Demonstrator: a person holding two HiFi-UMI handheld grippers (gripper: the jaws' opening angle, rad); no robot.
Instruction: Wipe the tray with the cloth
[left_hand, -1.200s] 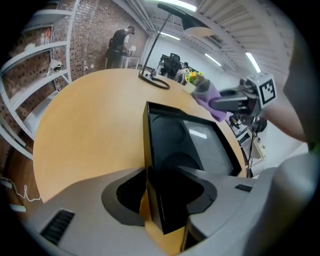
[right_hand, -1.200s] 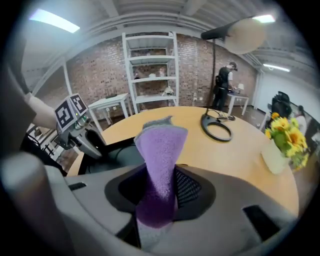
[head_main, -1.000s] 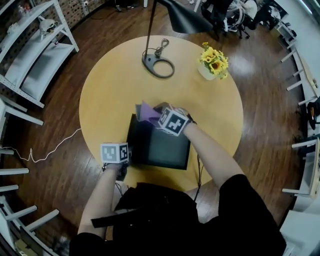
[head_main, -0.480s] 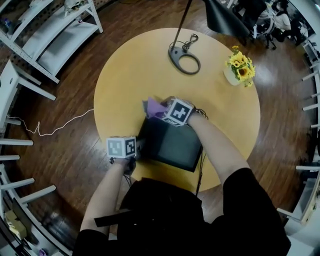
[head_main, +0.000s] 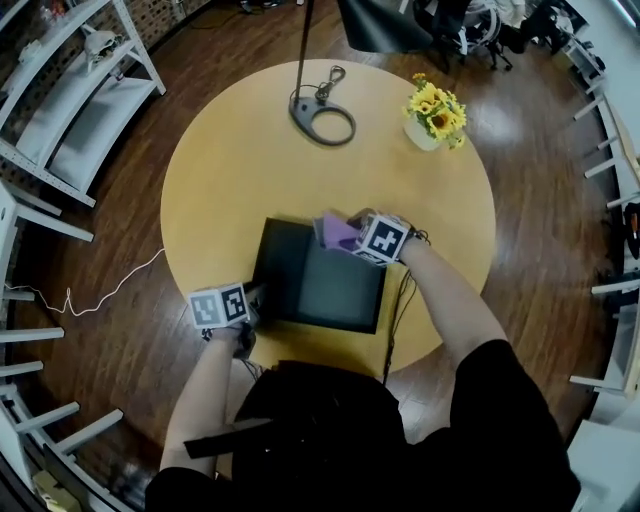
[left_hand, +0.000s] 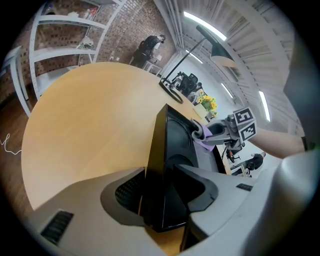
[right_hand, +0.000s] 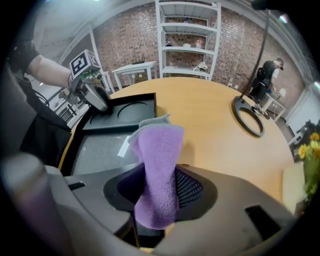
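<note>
A black tray (head_main: 330, 295) lies on the round wooden table (head_main: 230, 170). My left gripper (head_main: 256, 298) is shut on the rim at its near left corner. In the left gripper view the rim (left_hand: 161, 165) stands between the jaws of that gripper (left_hand: 162, 187), which have just been opening slightly. My right gripper (head_main: 352, 235) is shut on a purple cloth (head_main: 336, 232) over the tray's far right edge. In the right gripper view the cloth (right_hand: 157, 160) hangs folded between the jaws of that gripper (right_hand: 155, 192), which have also just been opening slightly, above the tray floor (right_hand: 107, 150).
A lamp base ring (head_main: 322, 120) and a pot of yellow flowers (head_main: 432, 115) stand on the far half of the table. A cable (head_main: 395, 310) hangs by the tray's right side. White shelves (head_main: 70, 100) stand on the floor at the left.
My right gripper has carried the cloth from the tray's far left corner to the right along the far rim, and lower. The left gripper stays on the near left corner.
</note>
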